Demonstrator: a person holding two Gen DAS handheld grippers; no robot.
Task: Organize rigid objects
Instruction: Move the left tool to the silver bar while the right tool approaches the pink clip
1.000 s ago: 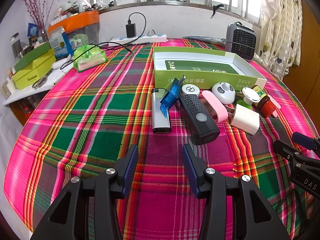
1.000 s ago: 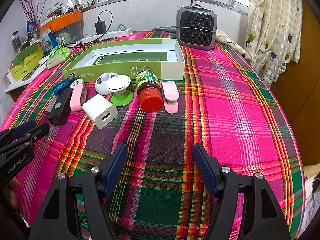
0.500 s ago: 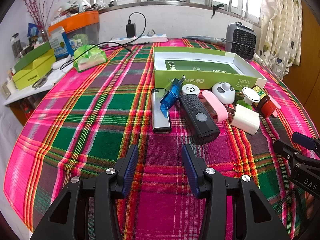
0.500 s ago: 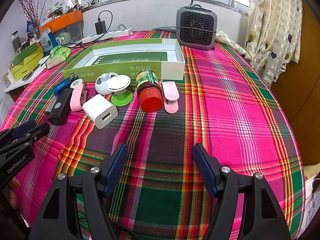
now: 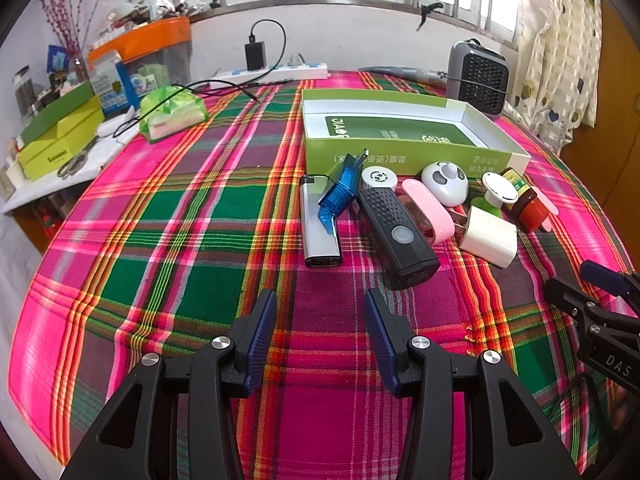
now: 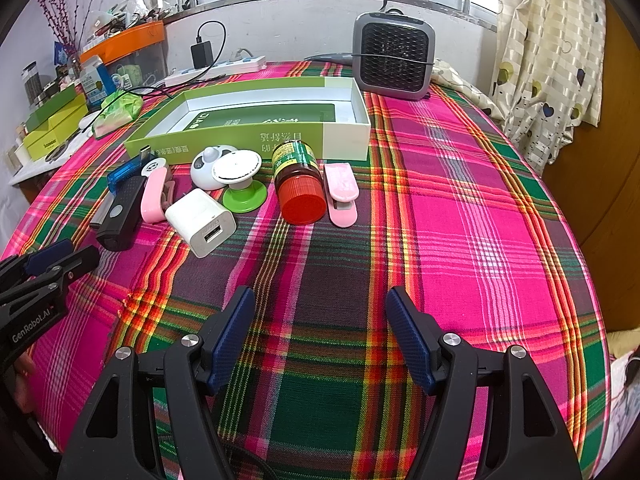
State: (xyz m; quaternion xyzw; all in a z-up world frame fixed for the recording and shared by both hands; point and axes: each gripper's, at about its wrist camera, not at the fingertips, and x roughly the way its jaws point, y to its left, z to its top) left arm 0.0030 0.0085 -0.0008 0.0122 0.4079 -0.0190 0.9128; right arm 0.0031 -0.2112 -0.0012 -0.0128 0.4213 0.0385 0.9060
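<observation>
A row of small objects lies on the plaid cloth in front of an open green box [image 5: 404,148] [image 6: 256,136]: a silver power bank [image 5: 318,232], a blue clear adapter [image 5: 340,192], a black flashlight [image 5: 398,236] [image 6: 120,212], a pink clip [image 5: 428,212], a white charger cube [image 5: 488,236] [image 6: 202,222], a red-capped brown jar [image 6: 298,182] [image 5: 524,204] and a second pink clip [image 6: 340,192]. My left gripper [image 5: 320,336] is open, just short of the power bank. My right gripper [image 6: 320,332] is open, well short of the jar.
A grey heater [image 6: 394,56] stands behind the box. A power strip [image 5: 272,74] with a cable, a green tissue pack [image 5: 172,114] and stacked boxes [image 5: 60,136] crowd the far left. A white panda-faced gadget [image 5: 444,182] and a green-footed white disc [image 6: 240,180] sit among the objects.
</observation>
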